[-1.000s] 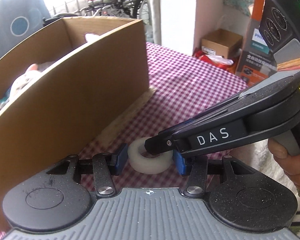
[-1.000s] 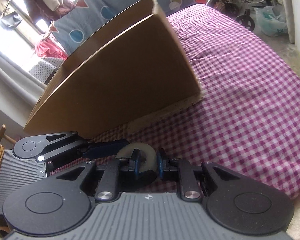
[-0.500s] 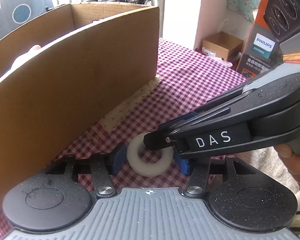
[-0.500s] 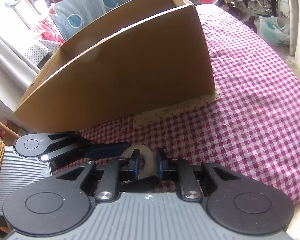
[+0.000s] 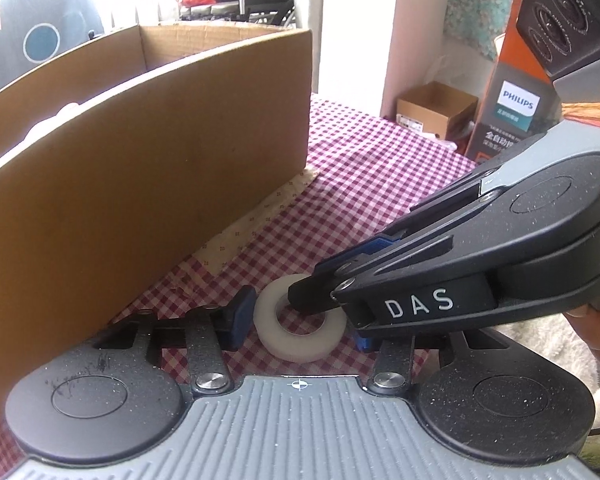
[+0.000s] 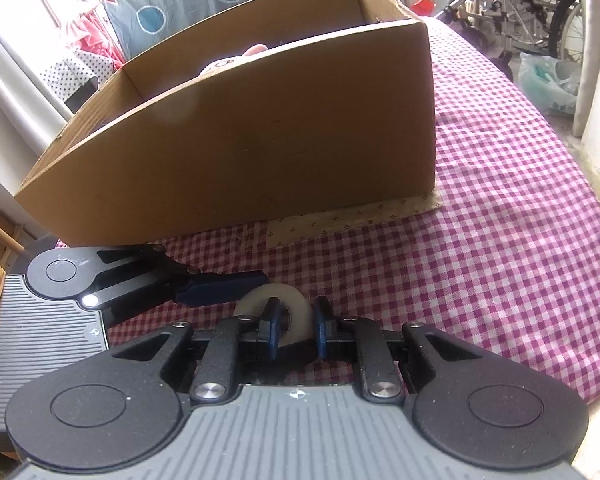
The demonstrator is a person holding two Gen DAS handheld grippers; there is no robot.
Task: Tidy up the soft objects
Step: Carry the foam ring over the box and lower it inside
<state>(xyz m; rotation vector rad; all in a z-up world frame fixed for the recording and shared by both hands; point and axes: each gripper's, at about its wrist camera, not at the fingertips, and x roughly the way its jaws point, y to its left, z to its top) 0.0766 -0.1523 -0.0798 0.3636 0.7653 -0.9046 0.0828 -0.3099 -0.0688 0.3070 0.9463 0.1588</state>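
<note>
A white roll of tape lies flat just above the purple checked cloth. My right gripper is shut on one side of the roll, one finger through its hole. My left gripper stands around the roll with its blue pads a little apart from it, so it looks open. The right gripper's body crosses in from the right in the left wrist view. An open cardboard box stands close behind, with soft white things showing over its rim.
A patterned strip lies along the foot of the box. The checked cloth stretches to the right of the box. Off the table stand a Philips carton, a small cardboard box and wheelchairs.
Both grippers have drawn back and up from the box with the roll. The left gripper's pad now stands slightly off the roll. The right gripper still holds it.
</note>
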